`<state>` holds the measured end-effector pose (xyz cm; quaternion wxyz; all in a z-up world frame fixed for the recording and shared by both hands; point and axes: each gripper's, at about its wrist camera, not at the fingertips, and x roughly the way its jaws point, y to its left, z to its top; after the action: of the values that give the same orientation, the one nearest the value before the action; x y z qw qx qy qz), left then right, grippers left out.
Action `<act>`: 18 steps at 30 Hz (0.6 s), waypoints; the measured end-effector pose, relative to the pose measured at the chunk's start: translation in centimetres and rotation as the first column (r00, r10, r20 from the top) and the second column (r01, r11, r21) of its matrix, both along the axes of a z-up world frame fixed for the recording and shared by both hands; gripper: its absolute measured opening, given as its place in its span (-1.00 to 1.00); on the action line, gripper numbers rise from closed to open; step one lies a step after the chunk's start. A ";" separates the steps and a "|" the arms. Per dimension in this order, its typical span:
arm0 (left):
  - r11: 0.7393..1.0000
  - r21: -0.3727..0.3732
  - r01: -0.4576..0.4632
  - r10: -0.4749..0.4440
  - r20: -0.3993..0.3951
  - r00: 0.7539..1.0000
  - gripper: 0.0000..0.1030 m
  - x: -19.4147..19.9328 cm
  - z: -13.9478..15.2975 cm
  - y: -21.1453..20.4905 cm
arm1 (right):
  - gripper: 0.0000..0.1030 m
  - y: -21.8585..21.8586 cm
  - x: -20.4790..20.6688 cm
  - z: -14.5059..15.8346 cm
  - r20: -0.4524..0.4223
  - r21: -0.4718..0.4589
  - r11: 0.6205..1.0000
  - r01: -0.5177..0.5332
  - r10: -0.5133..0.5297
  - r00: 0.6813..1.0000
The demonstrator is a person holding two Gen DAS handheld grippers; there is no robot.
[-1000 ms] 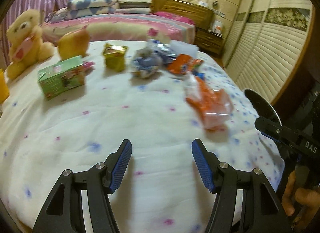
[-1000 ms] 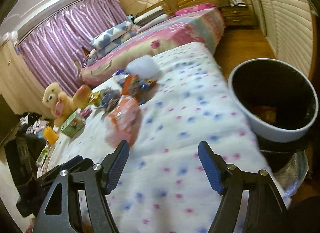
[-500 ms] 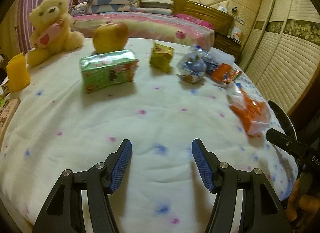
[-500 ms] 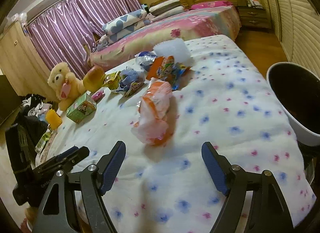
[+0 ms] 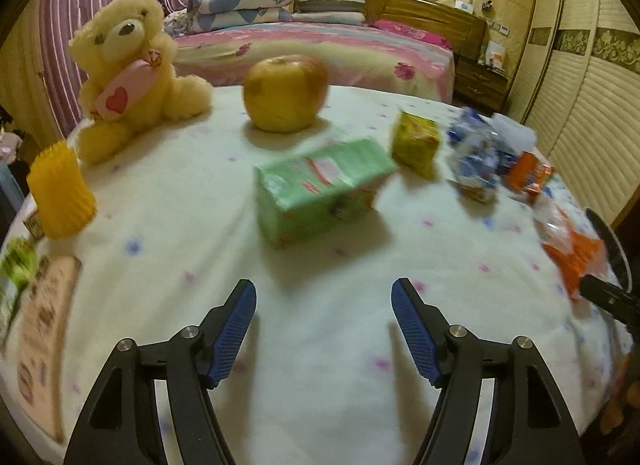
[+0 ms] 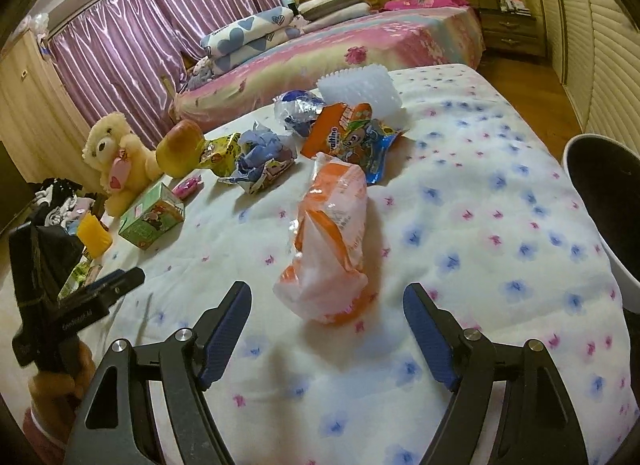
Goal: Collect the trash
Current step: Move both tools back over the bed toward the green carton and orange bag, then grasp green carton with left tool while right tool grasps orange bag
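While the black bin (image 6: 608, 201) is cut off at the edge, the orange bag (image 6: 332, 241) lies near it on the bed, pointing away lengthwise from the wide, empty right gripper (image 6: 327, 339). The left gripper (image 5: 324, 331) is opening, empty.

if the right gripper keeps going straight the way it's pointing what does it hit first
Most likely the orange and white plastic bag, lying on the bedspread just ahead of the open right gripper; depth is uncertain.

crinkly glossy plastic orange wrapper (image 6: 332, 241); matt cotton bedspread (image 6: 480, 225); plush teddy bear (image 5: 124, 73)
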<state>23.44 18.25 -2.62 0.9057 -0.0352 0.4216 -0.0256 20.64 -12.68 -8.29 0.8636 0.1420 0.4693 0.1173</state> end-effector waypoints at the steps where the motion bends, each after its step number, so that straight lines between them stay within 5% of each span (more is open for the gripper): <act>1: 1.000 0.005 0.001 -0.001 0.000 1.000 0.47 0.7 -0.1 0.4 | 0.55 0.1 0.2 0.0 -0.002 -0.002 1.000 0.001 -0.001 1.000; 8: 0.996 0.062 0.061 -0.060 -0.015 0.998 0.54 4.3 -0.7 1.1 | 0.58 0.8 1.2 -0.3 -0.018 -0.026 1.000 0.010 -0.011 1.000; 14: 0.997 0.026 0.079 -0.078 -0.021 0.997 0.54 6.0 -1.6 1.4 | 0.58 1.0 1.8 -0.4 -0.020 -0.047 0.999 0.015 -0.016 1.000; 18: 0.996 0.019 0.088 -0.089 0.007 0.996 0.34 6.1 -1.4 1.0 | 0.51 1.2 2.1 -0.5 -0.014 -0.063 0.998 0.012 -0.013 1.000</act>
<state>29.54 19.21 -4.06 0.9056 -0.0080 0.4195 -0.0619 22.71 -11.48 -8.75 0.8649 0.1183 0.4782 0.0959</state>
